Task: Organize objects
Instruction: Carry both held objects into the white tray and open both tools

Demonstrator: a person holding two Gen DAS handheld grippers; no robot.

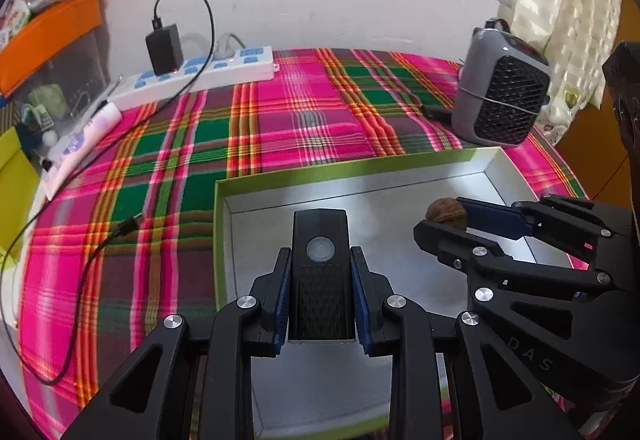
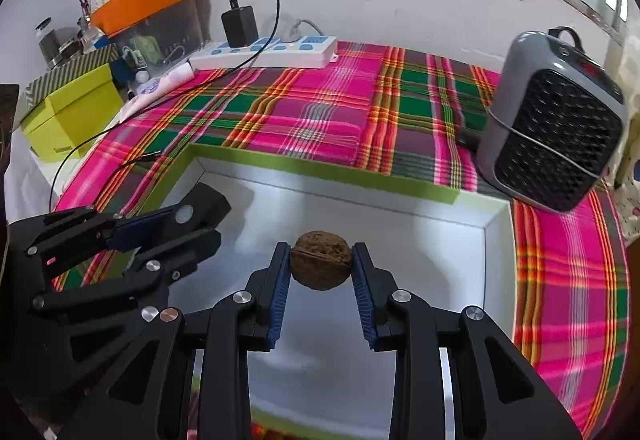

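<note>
My left gripper (image 1: 320, 260) is shut on a small black device (image 1: 320, 272) with a round grey button, held above the open green-rimmed box (image 1: 280, 177) with a silvery floor. My right gripper (image 2: 320, 254) is shut on a brown walnut (image 2: 321, 260), also held over the box (image 2: 320, 169). In the left wrist view the right gripper (image 1: 444, 217) comes in from the right with the walnut (image 1: 445, 212) at its tip. The right wrist view shows the left gripper (image 2: 200, 215) at the left with the black device (image 2: 196, 209) between its blue pads.
The box lies on a pink and green plaid cloth (image 1: 280, 111). A grey fan heater (image 1: 500, 87) stands at the back right. A white power strip (image 1: 200, 75) with a black charger (image 1: 164, 49) and its trailing cable lies at the back left. A lime box (image 2: 68, 111) sits far left.
</note>
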